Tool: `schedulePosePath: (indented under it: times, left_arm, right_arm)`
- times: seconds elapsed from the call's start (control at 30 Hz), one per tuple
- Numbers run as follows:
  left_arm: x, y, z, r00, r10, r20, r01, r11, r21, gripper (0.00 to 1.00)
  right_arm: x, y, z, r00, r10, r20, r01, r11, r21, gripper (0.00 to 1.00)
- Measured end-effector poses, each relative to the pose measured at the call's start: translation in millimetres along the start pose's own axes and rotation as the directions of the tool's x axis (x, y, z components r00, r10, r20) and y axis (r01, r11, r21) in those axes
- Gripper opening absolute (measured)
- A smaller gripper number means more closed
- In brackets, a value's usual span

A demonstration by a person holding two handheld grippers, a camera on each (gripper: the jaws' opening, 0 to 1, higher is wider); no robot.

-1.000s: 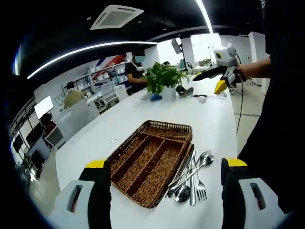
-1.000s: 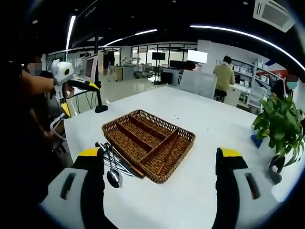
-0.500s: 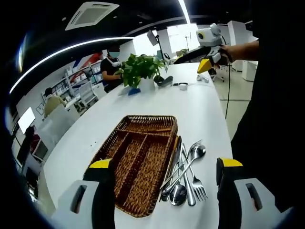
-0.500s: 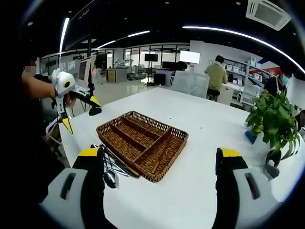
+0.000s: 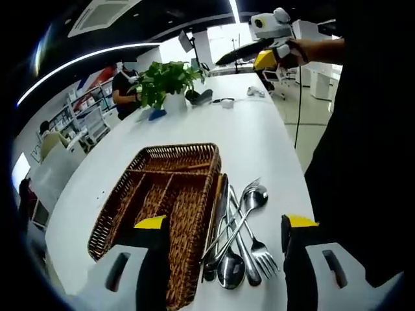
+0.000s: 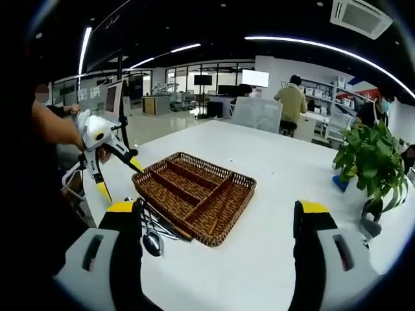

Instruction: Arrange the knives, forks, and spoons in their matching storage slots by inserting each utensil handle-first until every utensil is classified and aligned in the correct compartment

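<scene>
Across the long white table, a brown wicker cutlery tray waits beside loose steel utensils, likely staged for sorting, while left gripper and right gripper hover with jaws spread, holding nothing.

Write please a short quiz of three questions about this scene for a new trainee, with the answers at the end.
1. True or false: the wicker tray already holds some of the utensils.
2. Where does the pile of utensils lie? A) inside the tray B) on the white table beside the tray's long edge C) next to the potted plant
3. Fill in: the left gripper has its jaws ____, with nothing between them.

Key
1. False. The tray compartments look empty; all the utensils lie outside on the table.
2. B
3. open. The right gripper has its jaws open too.
</scene>
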State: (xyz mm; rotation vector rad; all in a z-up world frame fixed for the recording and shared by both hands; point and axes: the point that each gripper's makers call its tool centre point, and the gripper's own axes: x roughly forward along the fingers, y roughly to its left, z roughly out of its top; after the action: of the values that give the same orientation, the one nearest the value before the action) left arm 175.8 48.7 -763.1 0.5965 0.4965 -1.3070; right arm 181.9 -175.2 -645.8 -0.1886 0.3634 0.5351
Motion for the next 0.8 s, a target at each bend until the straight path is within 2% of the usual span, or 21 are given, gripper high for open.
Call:
schedulePosePath:
  times: [0.23,0.33,0.4,0.63,0.8]
  left_arm:
    - [14.1,-10.3,-2.0,0.998,-0.054,-0.017,0.055,0.998,0.009,0.62]
    - [19.9,-12.6,-11.2,0.996,-0.07,-0.048,0.071,0.997,0.019,0.58]
    - [25.7,-19.4,-19.2,0.99,-0.11,-0.092,0.113,0.993,0.032,0.54]
    - [44.5,-29.8,-23.0,0.979,-0.166,-0.117,0.173,0.983,0.058,0.45]
    - [53.5,-32.6,-34.6,0.971,-0.18,-0.158,0.192,0.979,0.064,0.41]
  right_arm:
    - [-1.9,-1.3,-1.9,1.0,-0.005,-0.003,0.005,1.0,0.005,1.0]
    - [-2.6,-3.0,-3.0,1.0,-0.011,-0.003,0.011,1.0,0.011,1.0]
    - [-2.5,-3.3,-4.6,1.0,-0.011,-0.004,0.011,1.0,0.014,1.0]
    - [-2.9,-4.9,-6.4,1.0,-0.015,-0.008,0.016,1.0,0.019,1.0]
    - [-4.8,-7.0,-8.1,1.0,-0.024,-0.009,0.024,0.999,0.031,1.0]
